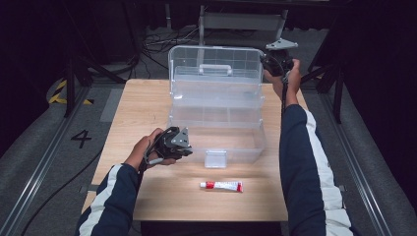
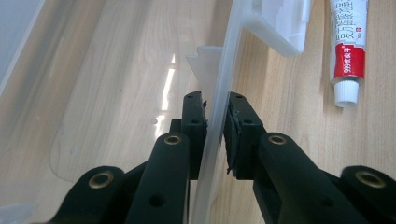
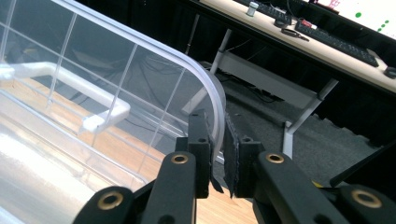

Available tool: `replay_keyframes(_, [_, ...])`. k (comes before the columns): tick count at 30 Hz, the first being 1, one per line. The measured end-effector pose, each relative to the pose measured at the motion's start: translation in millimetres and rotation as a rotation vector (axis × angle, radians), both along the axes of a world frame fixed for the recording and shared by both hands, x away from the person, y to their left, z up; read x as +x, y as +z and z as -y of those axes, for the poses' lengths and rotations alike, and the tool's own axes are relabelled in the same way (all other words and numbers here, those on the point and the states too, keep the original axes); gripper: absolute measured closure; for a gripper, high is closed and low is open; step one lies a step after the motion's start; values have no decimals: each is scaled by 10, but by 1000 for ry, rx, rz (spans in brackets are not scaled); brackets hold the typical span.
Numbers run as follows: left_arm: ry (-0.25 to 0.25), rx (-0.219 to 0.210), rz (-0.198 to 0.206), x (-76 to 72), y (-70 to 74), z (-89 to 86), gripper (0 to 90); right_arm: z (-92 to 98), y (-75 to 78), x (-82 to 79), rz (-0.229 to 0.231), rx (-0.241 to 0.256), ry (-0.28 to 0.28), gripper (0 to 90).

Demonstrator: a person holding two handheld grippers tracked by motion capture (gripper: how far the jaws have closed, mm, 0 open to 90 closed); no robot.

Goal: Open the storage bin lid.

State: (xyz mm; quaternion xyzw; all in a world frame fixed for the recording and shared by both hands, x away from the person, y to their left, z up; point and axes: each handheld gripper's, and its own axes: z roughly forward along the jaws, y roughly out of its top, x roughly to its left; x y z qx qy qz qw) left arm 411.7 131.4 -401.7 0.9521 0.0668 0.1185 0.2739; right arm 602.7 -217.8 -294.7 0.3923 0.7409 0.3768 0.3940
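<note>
A clear plastic toolbox [image 1: 231, 147] stands open on the wooden table, its lid [image 1: 215, 73] raised upright at the back. My left gripper [image 1: 190, 148] is shut on the box's front wall near its left end; in the left gripper view the jaws [image 2: 216, 100] clamp that thin wall [image 2: 225, 60]. Over at the upper right corner of the lid, my right gripper [image 1: 265, 61] is shut on the lid's rim. The right gripper view has its jaws [image 3: 215, 122] pinching the curved lid rim [image 3: 208, 81], with the lid's white handle [image 3: 70, 84] to the left.
A white and red glue tube [image 1: 221, 186] lies on the table in front of the box, also near the latch [image 2: 280, 23] as the tube [image 2: 348, 42]. The box's front latch [image 1: 215, 159] hangs open. A desk frame [image 1: 241, 22] stands behind the table.
</note>
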Motion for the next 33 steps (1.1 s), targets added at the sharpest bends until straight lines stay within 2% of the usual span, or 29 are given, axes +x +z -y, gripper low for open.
replay_keyframes(7, [0,-15,-4,5,-11,-6,797,13,-55,66,0,16,-3,821])
replay_keyframes(17, [0,-36,-15,7,-29,-4,799,26,-124,198,-24,39,-3,822])
replay_keyframes(25, [12,-42,-6,-5,-37,-12,797,36,-167,269,-36,58,1,824])
replay_keyframes(33, [6,-46,-15,3,-41,-12,797,52,-199,312,-44,64,6,823])
